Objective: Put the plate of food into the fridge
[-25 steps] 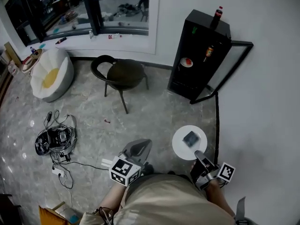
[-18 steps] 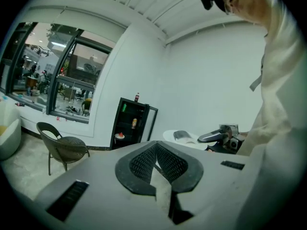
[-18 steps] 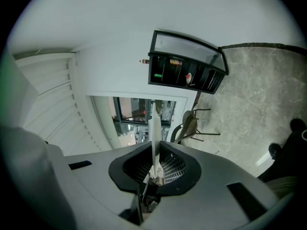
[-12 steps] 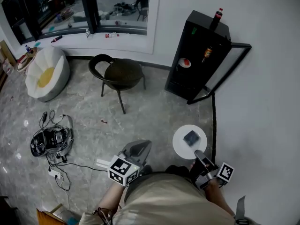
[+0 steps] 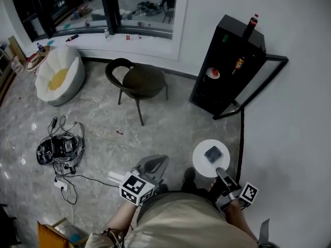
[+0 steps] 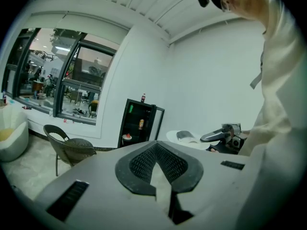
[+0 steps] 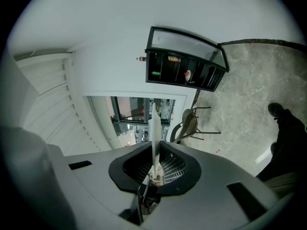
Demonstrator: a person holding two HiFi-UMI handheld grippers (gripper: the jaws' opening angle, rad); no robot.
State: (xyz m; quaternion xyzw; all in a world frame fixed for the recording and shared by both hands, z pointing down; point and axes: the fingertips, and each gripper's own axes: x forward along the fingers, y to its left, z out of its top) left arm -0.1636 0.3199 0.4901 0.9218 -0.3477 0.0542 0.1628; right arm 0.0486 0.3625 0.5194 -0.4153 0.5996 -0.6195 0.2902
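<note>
Plate of food held near the open fridge

The right tool point(image 5: 220, 171) pinches the rim of a round white plate point(image 5: 201, 163) at the lower right of the frame, and a dark grey piece of food point(image 5: 212, 153) sits in the middle of the plate. In the right gripper view the plate shows as a thin white edge squeezed between the jaws. The left tool point(image 5: 154, 163) is at the lower middle, with its jaws pressed together and nothing in them. The black fridge point(image 5: 227, 61) stands by the white wall at the upper right, well apart from the plate, and its glass door point(image 5: 261, 81) is swung open to the right. A bottle point(image 5: 251, 22) stands on top of the fridge. A brown chair point(image 5: 138, 81) stands in the upper middle, and a pile of cables point(image 5: 59, 149) lies on the floor point(image 5: 170, 128) at the left
</note>
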